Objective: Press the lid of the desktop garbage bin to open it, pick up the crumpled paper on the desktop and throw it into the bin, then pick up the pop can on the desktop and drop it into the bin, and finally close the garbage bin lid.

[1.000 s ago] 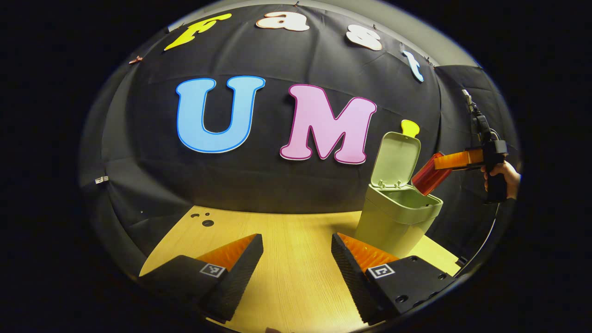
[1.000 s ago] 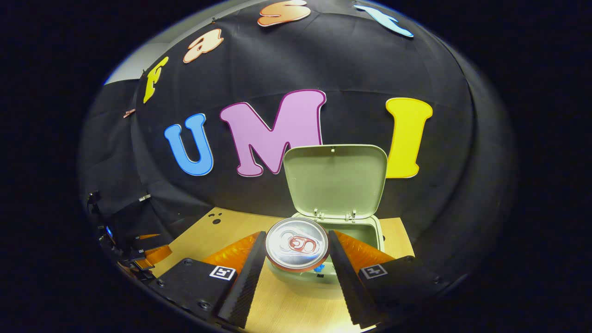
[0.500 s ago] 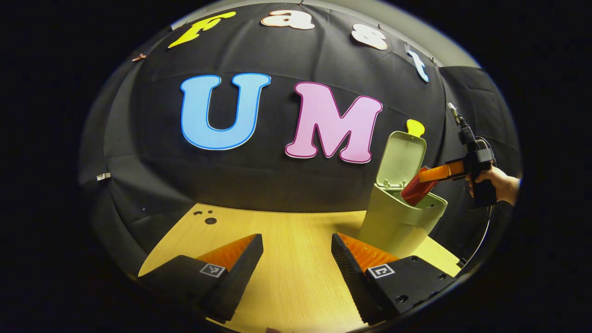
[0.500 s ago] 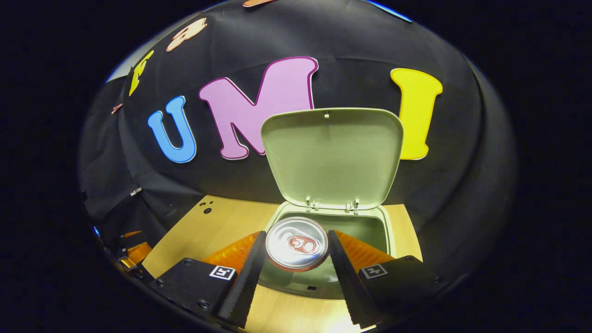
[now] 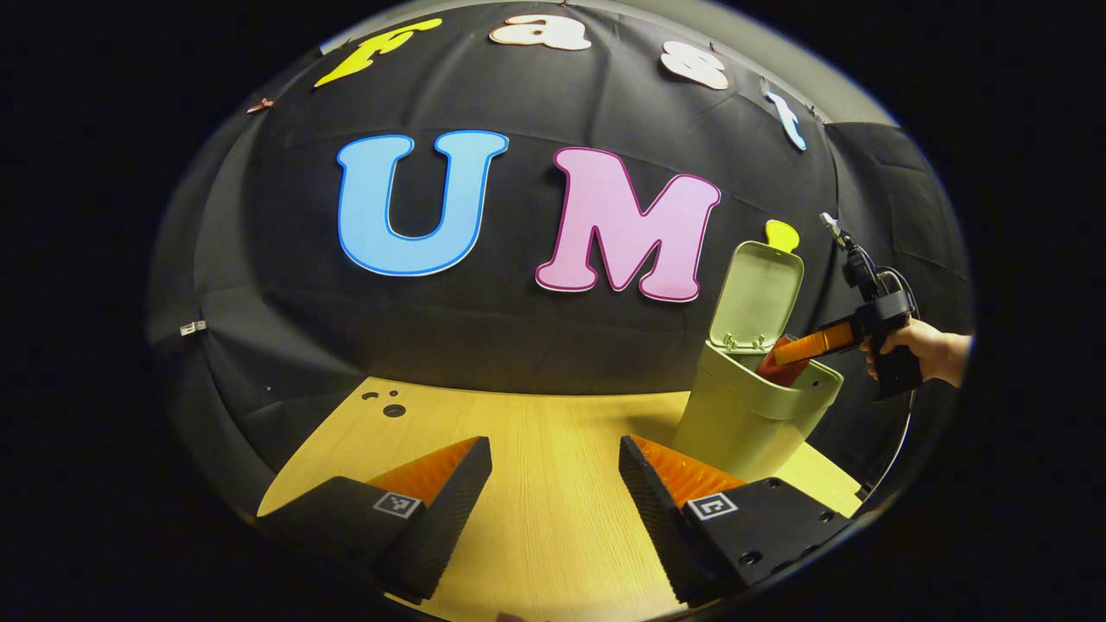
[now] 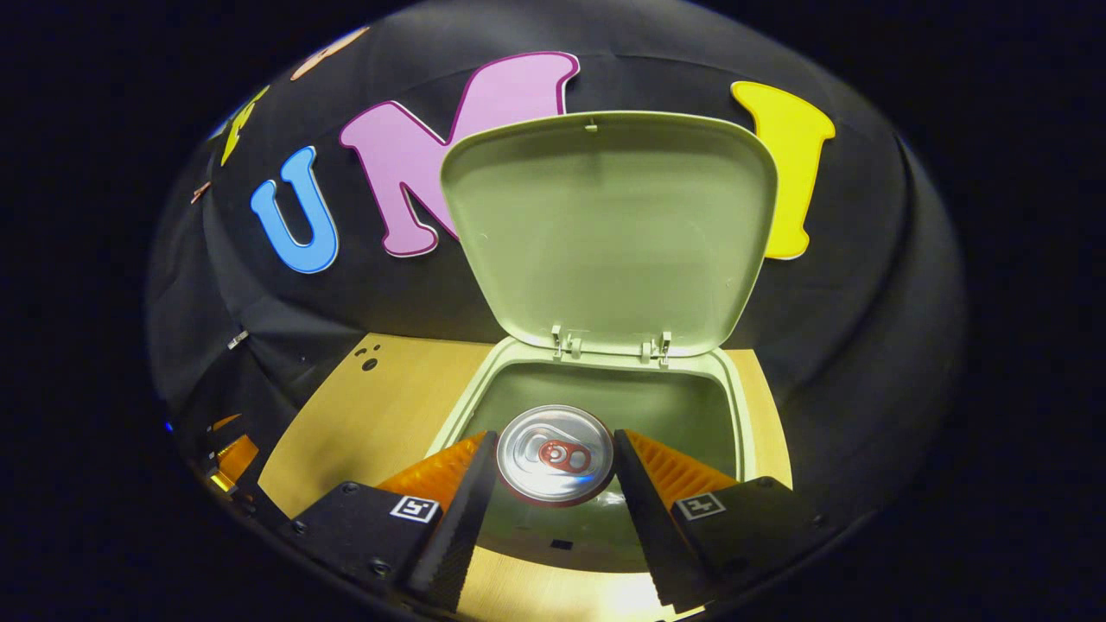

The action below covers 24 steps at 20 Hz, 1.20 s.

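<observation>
On the wooden table (image 5: 536, 484), left gripper (image 5: 553, 492) gapes; right gripper (image 6: 553, 484) clamps the pop can (image 6: 555, 453).

In the right gripper view, the can (image 6: 555, 453) shows its top end only; its body is hidden behind that end and between the fingers (image 6: 462, 518). The bin (image 6: 596, 402) interior below the can is dark, and its contents cannot be determined. In the left gripper view, the can (image 5: 780, 370) is partly hidden by the bin (image 5: 743, 419) rim. The hand (image 5: 920, 352) is cut off at the wrist by the picture's edge.
</observation>
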### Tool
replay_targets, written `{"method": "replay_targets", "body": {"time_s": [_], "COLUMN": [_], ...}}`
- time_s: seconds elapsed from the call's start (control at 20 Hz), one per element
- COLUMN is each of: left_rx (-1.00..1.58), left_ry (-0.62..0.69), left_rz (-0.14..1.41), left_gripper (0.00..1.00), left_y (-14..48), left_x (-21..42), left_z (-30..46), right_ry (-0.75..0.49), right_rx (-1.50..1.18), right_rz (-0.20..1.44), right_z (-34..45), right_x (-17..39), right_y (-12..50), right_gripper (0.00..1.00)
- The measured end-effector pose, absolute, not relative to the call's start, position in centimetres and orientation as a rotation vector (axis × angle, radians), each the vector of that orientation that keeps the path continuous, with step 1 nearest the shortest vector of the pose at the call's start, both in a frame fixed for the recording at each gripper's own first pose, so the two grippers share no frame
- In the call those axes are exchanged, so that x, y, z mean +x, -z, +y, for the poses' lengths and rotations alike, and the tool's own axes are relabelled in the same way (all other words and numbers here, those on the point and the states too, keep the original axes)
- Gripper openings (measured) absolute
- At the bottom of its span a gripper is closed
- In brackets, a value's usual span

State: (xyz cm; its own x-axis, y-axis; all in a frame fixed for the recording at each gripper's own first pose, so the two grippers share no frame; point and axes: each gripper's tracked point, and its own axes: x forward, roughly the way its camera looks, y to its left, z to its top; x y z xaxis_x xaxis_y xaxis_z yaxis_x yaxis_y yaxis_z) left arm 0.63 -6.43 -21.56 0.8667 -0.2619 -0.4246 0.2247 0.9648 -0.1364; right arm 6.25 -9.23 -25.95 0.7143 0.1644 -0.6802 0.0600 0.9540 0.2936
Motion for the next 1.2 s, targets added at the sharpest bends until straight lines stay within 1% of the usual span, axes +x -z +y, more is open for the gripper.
{"method": "replay_targets", "body": {"time_s": [0.25, 0.3, 0.5, 0.6, 0.75, 0.8, 0.95, 1.2], "left_rx": [-0.076, -0.075, -0.075, -0.074, -0.077, -0.077, -0.077, -0.078], "left_ry": [0.256, 0.256, 0.254, 0.254, 0.256, 0.257, 0.259, 0.272], "left_rz": [0.455, 0.455, 0.451, 0.45, 0.446, 0.445, 0.437, 0.427], "left_gripper": [0.96, 0.96, 0.96, 0.96, 0.96, 0.96, 0.96, 0.96], "left_y": [21.6, 21.6, 21.5, 21.4, 21.2, 21.1, 20.7, 20.2], "left_x": [1.0, 1.0, 1.0, 0.9, 0.5, 0.4, 0.0, -0.7], "left_z": [-6.5, -6.5, -6.6, -6.6, -6.7, -6.8, -6.9, -7.5], "right_ry": [-0.066, -0.066, -0.074, -0.077, -0.075, -0.073, -0.06, -0.028], "right_rx": [0.314, 0.317, 0.331, 0.336, 0.351, 0.359, 0.376, 0.332], "right_rz": [0.802, 0.802, 0.789, 0.78, 0.749, 0.735, 0.672, 0.561], "right_z": [-9.2, -9.2, -8.9, -8.9, -9.0, -8.9, -9.4, -11.2], "right_x": [5.9, 5.9, 5.6, 5.3, 4.8, 4.7, 4.3, 4.1], "right_y": [26.9, 26.9, 26.5, 26.0, 24.5, 23.9, 21.6, 17.1], "right_gripper": [0.84, 0.86, 0.87, 0.92, 0.95, 0.99, 0.99, 0.99]}}
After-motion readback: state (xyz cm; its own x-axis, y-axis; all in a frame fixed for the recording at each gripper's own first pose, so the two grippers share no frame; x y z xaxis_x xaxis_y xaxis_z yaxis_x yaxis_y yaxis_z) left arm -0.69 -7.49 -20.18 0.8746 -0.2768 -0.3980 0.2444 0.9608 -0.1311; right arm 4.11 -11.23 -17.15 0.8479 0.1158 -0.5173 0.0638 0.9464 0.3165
